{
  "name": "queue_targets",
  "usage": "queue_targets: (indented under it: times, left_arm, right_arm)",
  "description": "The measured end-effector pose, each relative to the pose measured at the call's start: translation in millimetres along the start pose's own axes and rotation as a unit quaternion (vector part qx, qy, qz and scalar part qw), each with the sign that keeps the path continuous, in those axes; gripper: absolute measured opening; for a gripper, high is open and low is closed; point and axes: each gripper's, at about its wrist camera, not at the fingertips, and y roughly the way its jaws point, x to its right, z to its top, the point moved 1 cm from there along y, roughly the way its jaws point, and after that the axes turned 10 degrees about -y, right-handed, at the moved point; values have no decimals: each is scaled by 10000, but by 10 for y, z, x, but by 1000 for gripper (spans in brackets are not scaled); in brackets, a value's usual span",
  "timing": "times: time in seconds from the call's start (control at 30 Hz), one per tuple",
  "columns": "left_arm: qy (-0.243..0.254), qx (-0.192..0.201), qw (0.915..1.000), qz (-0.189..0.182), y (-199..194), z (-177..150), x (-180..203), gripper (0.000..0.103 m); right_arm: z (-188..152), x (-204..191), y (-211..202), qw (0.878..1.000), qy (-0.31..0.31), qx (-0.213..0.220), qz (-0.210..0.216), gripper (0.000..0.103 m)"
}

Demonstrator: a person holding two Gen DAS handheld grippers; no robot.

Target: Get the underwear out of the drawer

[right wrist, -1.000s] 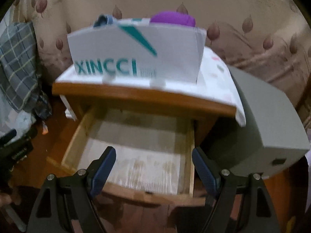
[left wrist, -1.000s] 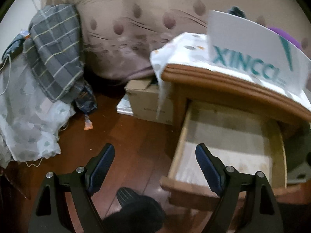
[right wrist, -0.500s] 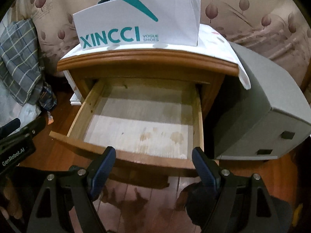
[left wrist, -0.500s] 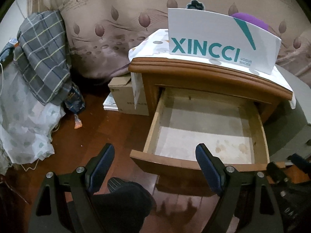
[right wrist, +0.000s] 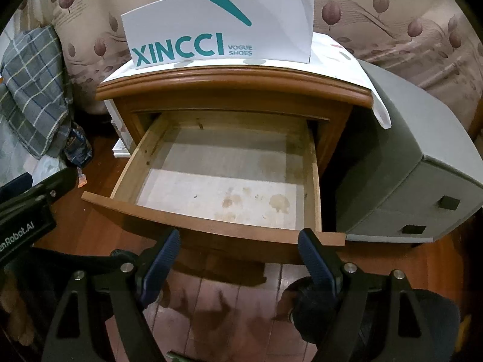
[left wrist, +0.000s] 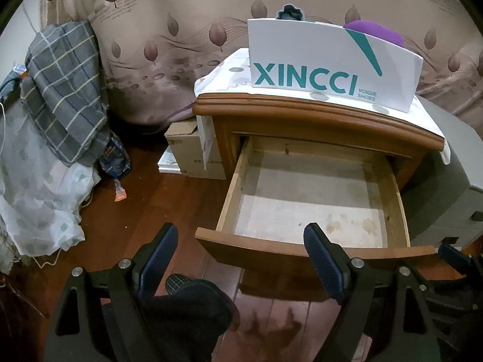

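The wooden nightstand's drawer point(left wrist: 302, 242) stands pulled out; in the right wrist view the drawer point(right wrist: 211, 221) shows a bare, stained liner and nothing inside. A white XINCCI shoe box point(left wrist: 329, 66) sits on the nightstand top, with purple cloth point(left wrist: 374, 31) and dark cloth point(left wrist: 289, 12) showing over its rim; the box point(right wrist: 217, 34) also shows in the right wrist view. My left gripper point(left wrist: 241, 255) is open and empty, just in front of the drawer's front panel. My right gripper point(right wrist: 238, 256) is open and empty, also in front of the drawer.
A grey cabinet point(right wrist: 407, 163) stands right of the nightstand. A cardboard box point(left wrist: 193, 154) sits on the wooden floor to its left. A plaid cloth point(left wrist: 66, 90) lies over a pale covered heap point(left wrist: 36, 193) at far left. A patterned curtain point(left wrist: 181, 30) hangs behind.
Both grippers have pulled back and lifted away from the drawer, so the whole open drawer and nightstand now show. Both stay open.
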Motion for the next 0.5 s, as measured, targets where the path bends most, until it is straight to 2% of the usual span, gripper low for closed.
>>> queue_targets:
  times: [0.5]
  left_arm:
    - [-57, -38, 10000, -30, -9, -17, 20, 83]
  right_arm:
    - [7, 11, 35, 10000, -22, -72, -5, 83]
